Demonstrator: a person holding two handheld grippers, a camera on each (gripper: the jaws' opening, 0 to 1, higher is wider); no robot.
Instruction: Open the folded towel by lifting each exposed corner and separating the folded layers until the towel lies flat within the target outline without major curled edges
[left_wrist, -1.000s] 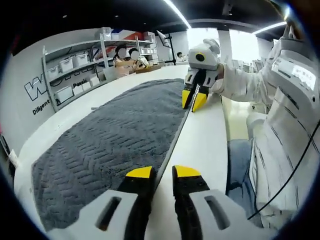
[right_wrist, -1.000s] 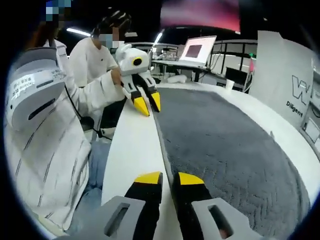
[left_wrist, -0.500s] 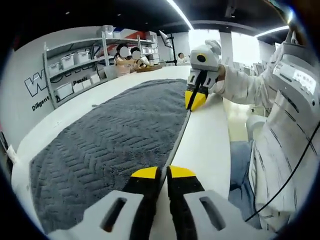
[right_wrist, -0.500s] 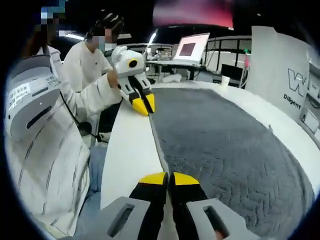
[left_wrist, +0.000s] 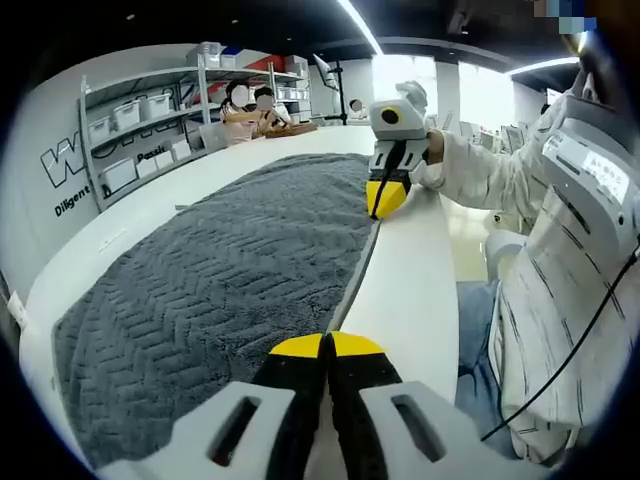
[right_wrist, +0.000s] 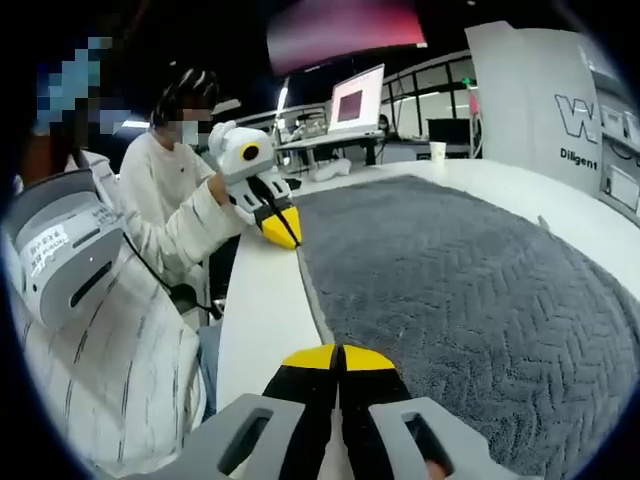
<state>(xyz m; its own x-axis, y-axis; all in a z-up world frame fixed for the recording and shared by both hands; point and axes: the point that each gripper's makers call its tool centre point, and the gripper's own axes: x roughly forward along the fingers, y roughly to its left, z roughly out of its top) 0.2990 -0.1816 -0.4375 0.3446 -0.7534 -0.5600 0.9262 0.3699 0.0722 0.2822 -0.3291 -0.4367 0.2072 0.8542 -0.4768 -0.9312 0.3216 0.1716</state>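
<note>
The grey herringbone-textured towel (left_wrist: 210, 280) lies along the white bench (left_wrist: 415, 290), its hem near the bench's near edge. Left gripper (left_wrist: 326, 347) and right gripper (right_wrist: 340, 357) jaws are clenched on that hem. Lift both ends evenly, keeping it taut.

Your towel (left_wrist: 220, 270) lies spread along the table (left_wrist: 415, 285), its near edge just inside the table's near edge. Your left gripper (left_wrist: 327, 347) and right gripper (left_wrist: 385, 195) sit at opposite ends of that edge; shelves (left_wrist: 140, 120) stand behind the table.
</note>
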